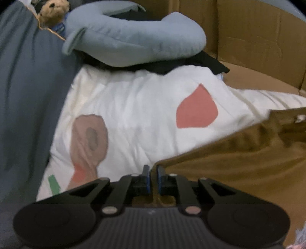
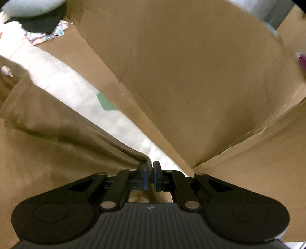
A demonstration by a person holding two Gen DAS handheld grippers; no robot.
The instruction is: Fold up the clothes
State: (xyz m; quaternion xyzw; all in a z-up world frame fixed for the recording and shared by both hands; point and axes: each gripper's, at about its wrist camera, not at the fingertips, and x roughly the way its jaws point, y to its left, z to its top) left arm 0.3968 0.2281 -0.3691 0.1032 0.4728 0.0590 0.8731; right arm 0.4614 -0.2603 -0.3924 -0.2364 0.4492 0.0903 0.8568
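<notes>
A brown garment (image 1: 239, 162) lies spread over a white quilt (image 1: 143, 105) printed with pink and brown shapes. Its near left corner ends at my left gripper (image 1: 153, 170). The blue pads stand a narrow slit apart, with the cloth's edge in the gap and not visibly pinched. In the right wrist view the same brown garment (image 2: 57, 134) runs along the quilt (image 2: 67, 82). Its hem corner drapes over the left finger of my right gripper (image 2: 150, 166). Those pads are also slightly parted around the cloth.
A blue-grey neck pillow (image 1: 133, 38) and a black cloth (image 1: 210, 63) lie at the quilt's far end, with a plush toy (image 1: 53, 11) behind. Dark blue fabric (image 1: 28, 95) borders the left. Cardboard box walls (image 2: 191, 76) rise close on the right.
</notes>
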